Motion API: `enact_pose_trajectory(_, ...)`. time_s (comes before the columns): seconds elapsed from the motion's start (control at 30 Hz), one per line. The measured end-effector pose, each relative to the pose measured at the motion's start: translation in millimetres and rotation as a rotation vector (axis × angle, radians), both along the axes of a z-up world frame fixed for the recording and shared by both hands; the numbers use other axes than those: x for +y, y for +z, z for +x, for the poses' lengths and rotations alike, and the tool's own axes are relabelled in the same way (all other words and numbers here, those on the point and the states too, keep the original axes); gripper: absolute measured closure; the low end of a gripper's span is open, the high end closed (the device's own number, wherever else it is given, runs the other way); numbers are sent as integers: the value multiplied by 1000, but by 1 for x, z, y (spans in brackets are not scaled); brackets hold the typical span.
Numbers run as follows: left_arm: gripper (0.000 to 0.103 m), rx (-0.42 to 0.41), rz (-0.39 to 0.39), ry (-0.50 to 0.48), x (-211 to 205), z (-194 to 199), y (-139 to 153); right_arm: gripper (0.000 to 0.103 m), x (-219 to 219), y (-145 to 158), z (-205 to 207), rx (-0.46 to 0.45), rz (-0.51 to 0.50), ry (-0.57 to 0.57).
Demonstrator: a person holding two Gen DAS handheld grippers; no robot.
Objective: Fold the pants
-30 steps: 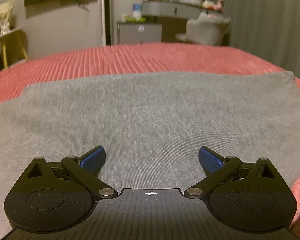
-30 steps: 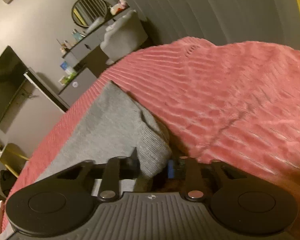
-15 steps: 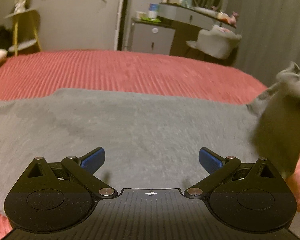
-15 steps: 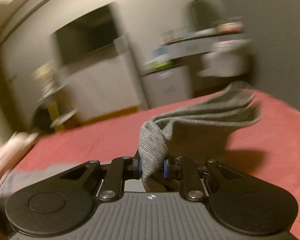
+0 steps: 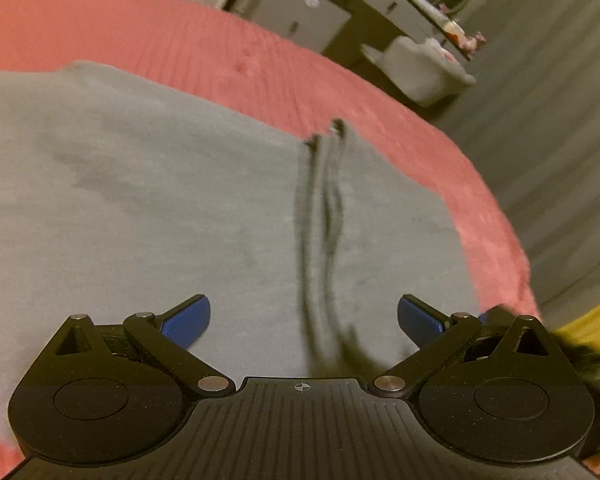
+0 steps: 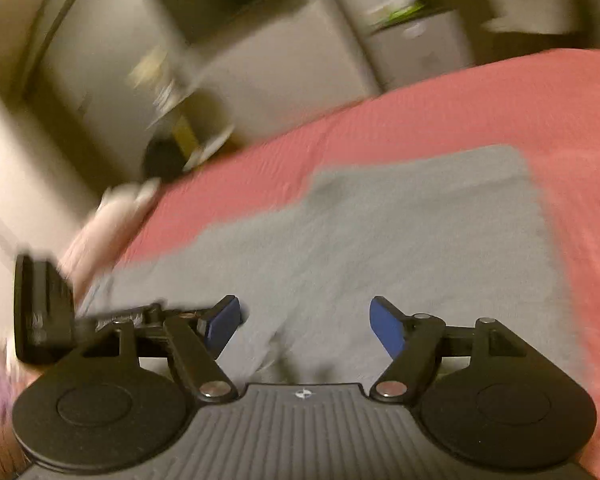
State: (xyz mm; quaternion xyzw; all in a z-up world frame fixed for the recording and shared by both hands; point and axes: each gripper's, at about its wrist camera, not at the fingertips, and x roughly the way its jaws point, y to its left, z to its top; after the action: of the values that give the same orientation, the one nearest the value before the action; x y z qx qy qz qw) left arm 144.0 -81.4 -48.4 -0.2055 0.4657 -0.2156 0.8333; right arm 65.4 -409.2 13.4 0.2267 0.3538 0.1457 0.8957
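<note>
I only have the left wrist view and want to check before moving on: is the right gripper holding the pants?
Observer: No. The right gripper is open, with nothing between its fingers.
Operator: What's in front of it?
Observer: The grey pants, lying flat on the red bedspread.
Operator: How does their far edge look from there?
Observer: Stepped: the right part reaches farther across the bed than the left, though the view is blurred.
</note>
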Motion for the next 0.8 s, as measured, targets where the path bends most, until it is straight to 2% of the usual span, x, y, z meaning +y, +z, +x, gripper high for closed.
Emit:
enact_pose_trajectory(0.03,0,5,6,-21,-9,7,-2,40,-10,-3,-3,15,-29,-67)
enact_pose_trajectory(0.07,0,12,15,-42,-17,15,-5,55,-18,-8,-5,45,-51,-109)
enact_pose_trajectory(0.1,0,29,25,-64,-25,23,-10,59,-28,-17,-5,95,-37,-148)
enact_pose_trajectory(0.17,2,75,36,-91,-39,35,-19,64,-49,-37,-6,188,89,-216)
enact_pose_trajectory(0.23,2,71,19,-103,-50,43,-19,64,-68,-46,-12,197,207,-262)
enact_pose_trajectory(0.33,18,90,-79,-130,-59,49,-18,65,-77,-51,-15,177,273,-294)
enact_pose_trajectory(0.4,37,96,-104,-126,-63,52,-21,64,-80,-54,-19,174,315,-307)
enact_pose_trajectory(0.43,60,104,-100,-118,-64,53,-26,64,-78,-55,-21,170,340,-312)
enact_pose_trajectory(0.47,74,117,-78,-98,-64,55,-31,64,-80,-55,-21,169,358,-316)
enact_pose_trajectory(0.57,71,150,-116,-63,-58,59,-39,60,-73,-56,-24,163,390,-325)
enact_pose_trajectory(0.6,72,159,-118,-60,-59,59,-37,59,-73,-56,-23,162,392,-325)
enact_pose_trajectory(0.63,81,156,-98,-59,-61,59,-34,56,-73,-55,-24,160,387,-324)
enact_pose_trajectory(0.67,85,150,-90,-67,-60,58,-30,55,-73,-53,-23,160,375,-322)
enact_pose_trajectory(0.73,87,125,-83,-78,-58,56,-21,53,-68,-47,-23,159,327,-323)
enact_pose_trajectory(0.8,88,86,-83,-87,-54,52,-8,46,-64,-40,-25,147,270,-324)
